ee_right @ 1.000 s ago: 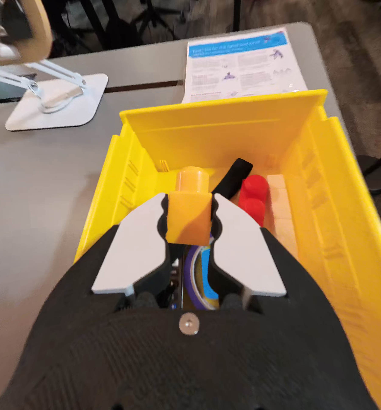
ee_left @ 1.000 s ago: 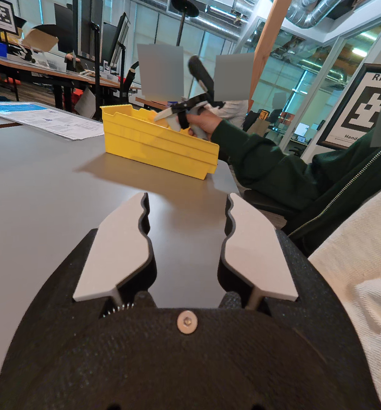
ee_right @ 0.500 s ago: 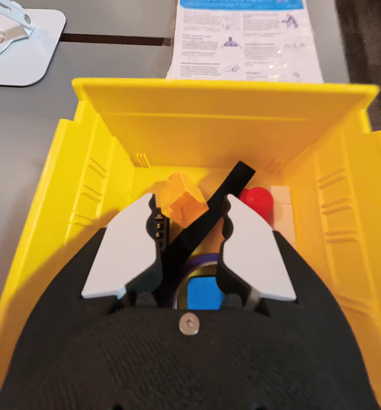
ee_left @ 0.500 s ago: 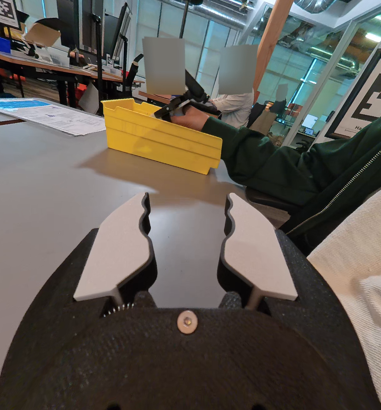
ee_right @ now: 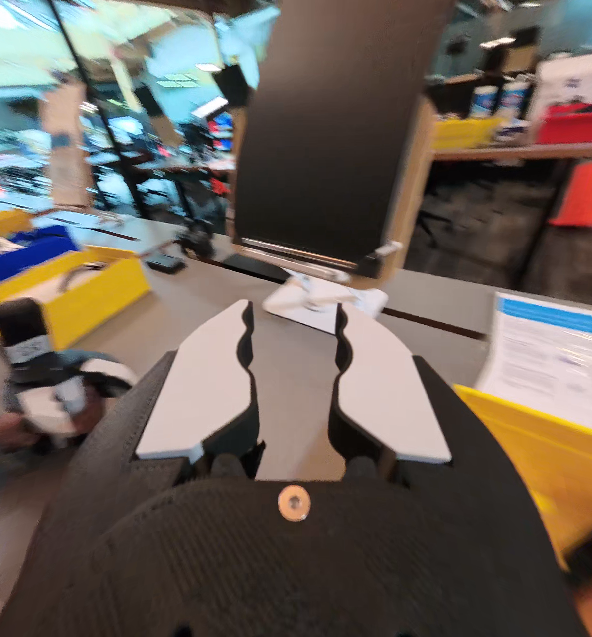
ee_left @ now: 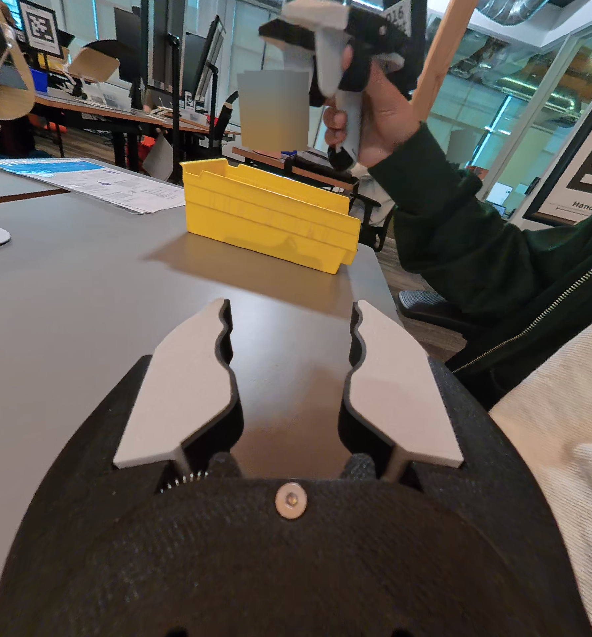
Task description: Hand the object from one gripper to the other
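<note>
Neither of my tongs holds the object; I can't see it in either view. My left tongs (ee_left: 291, 312) gape apart, empty, low over the grey table (ee_left: 63, 293). My right tongs (ee_right: 292, 315) stand parted, empty, raised above the yellow bin (ee_left: 270, 217) near the table's edge.

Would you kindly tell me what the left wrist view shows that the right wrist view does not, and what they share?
Only the left wrist view shows the open left gripper, a dark green zipped sleeve, and the whole yellow plastic bin. Only the right wrist view shows an orange traffic cone, a second yellow bin and the tall dark screen. Both show the grey table, the printed sheet and the open, empty right gripper.
</note>
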{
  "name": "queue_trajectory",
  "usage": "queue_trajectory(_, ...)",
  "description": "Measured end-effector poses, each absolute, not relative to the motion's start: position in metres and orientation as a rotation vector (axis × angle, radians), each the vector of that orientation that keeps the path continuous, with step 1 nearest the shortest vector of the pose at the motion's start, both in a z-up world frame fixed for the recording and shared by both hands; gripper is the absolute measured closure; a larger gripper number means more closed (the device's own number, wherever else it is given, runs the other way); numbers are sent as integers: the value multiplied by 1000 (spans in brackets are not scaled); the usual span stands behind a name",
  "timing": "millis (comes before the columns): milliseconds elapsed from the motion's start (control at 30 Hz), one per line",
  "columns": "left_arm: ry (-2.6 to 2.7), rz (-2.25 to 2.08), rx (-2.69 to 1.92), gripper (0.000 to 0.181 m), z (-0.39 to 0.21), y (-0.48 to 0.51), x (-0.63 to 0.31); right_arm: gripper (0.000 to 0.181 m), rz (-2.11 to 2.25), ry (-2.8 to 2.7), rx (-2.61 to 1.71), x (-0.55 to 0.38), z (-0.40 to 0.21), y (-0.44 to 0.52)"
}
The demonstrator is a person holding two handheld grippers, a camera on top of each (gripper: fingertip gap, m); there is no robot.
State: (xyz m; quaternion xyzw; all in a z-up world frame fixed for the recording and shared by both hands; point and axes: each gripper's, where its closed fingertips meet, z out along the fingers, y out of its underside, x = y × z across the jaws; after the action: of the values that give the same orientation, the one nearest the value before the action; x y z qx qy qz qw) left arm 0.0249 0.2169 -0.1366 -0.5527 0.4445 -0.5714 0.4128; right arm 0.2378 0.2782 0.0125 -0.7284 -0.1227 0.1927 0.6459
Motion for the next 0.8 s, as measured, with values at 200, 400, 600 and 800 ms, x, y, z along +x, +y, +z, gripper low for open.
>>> queue_trajectory(200,1024,-1408,-1411,114,-131,234,15,136,780,-468,-1636,103,-48,270)
queue_trajectory(400,905,-1408,-1433,120,-123,252,-1,136,789,-581,-1843,42,-163,273)
queue_trajectory(600,835,-1367,-1444,126,-116,268,-16,137,687,-726,-1810,42,-172,272)
queue_trajectory(800,811,-1337,-1431,134,-89,274,-41,138,765,-645,-1787,51,-164,274)
